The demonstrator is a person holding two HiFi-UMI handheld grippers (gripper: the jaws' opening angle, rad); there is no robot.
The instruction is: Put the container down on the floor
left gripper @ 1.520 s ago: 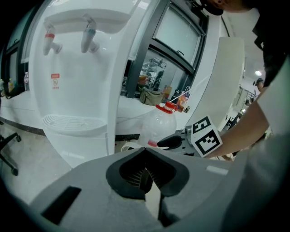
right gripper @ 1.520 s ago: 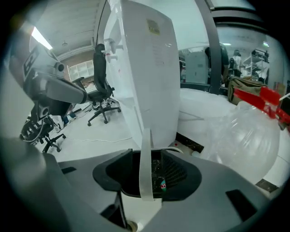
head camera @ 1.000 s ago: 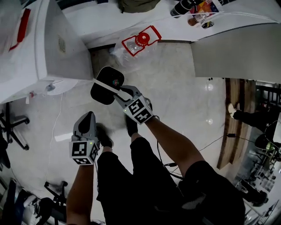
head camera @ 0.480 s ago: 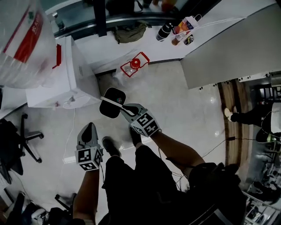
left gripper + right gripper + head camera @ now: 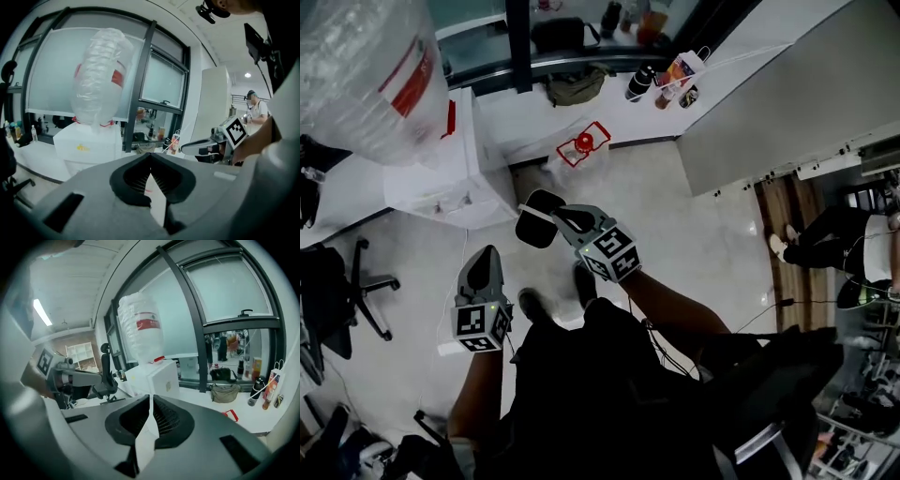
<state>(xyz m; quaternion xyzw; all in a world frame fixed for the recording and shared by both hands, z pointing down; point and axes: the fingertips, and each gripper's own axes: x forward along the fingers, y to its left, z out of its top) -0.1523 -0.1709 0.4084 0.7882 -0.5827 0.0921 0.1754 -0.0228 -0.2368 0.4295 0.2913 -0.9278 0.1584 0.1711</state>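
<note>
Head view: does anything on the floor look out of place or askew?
Slightly. A clear box with red trim lies askew at the foot of the white ledge, beside the water dispenser. The black container sits on the floor.

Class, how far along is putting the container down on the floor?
Done: the container appears to rest on the floor near the water dispenser. In hand: nothing. The left claw is shut and empty, and the right claw has just been closing on nothing. Left: nothing apparent.
</note>
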